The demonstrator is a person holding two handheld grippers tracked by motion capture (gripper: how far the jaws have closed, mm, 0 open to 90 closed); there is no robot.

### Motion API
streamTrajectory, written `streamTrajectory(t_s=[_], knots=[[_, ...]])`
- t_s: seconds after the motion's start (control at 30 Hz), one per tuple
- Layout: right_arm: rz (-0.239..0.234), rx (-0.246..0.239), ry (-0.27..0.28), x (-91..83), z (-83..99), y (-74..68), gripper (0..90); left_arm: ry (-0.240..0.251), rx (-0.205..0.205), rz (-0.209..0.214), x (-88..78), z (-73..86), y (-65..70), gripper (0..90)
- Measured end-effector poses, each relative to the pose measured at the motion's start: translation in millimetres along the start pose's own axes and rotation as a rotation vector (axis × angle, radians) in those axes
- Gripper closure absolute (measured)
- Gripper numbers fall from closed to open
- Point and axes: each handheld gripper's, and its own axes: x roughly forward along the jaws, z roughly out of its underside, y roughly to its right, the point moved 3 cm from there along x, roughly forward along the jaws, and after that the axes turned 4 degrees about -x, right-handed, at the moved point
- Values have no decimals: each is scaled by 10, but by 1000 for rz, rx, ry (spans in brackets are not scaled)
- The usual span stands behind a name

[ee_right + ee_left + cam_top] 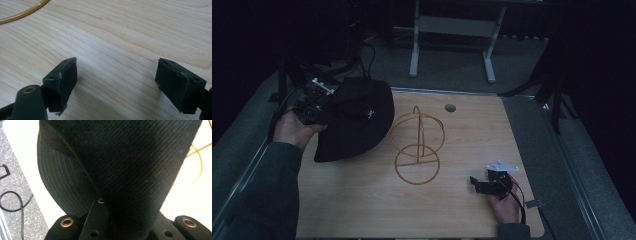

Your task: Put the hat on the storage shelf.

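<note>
High view: left gripper (319, 107) clamps a black hat (357, 117) upper left; right gripper (484, 184) gapes wide, lower right.

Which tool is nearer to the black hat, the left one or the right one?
Left. The left tool is shut on the black hat at the table's far left. The right tool rests open on the near right, beyond the wire stand.
</note>
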Motion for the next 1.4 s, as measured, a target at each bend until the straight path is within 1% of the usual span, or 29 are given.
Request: streamTrajectory(t_s=[0.07,0.1,0.13,0.27,0.5,0.63,0.8,1.07,1.1,1.2,1.4], knots=[[0,0,0,0,0,0,177,1,5,-1,-6,0,4,893],[0,0,0,0,0,0,177,0,21,-3,-24,-1,13,893],[0,0,0,0,0,0,177,-1,27,-3,-31,-3,14,893],[0,0,0,0,0,0,177,5,34,4,-53,-7,25,893],[0,0,0,0,0,0,177,8,61,17,-89,-28,31,893],[0,0,0,0,0,0,177,15,69,32,-87,-41,27,893],[0,0,0,0,0,0,177,11,87,38,-87,-56,29,893],[0,1,0,0,0,0,177,23,94,59,-144,-103,30,893],[0,0,0,0,0,0,177,26,100,66,-169,-108,34,893],[0,1,0,0,0,-1,177,38,100,86,-199,-112,26,893],[0,1,0,0,0,-1,177,37,110,89,-212,-101,13,893]])
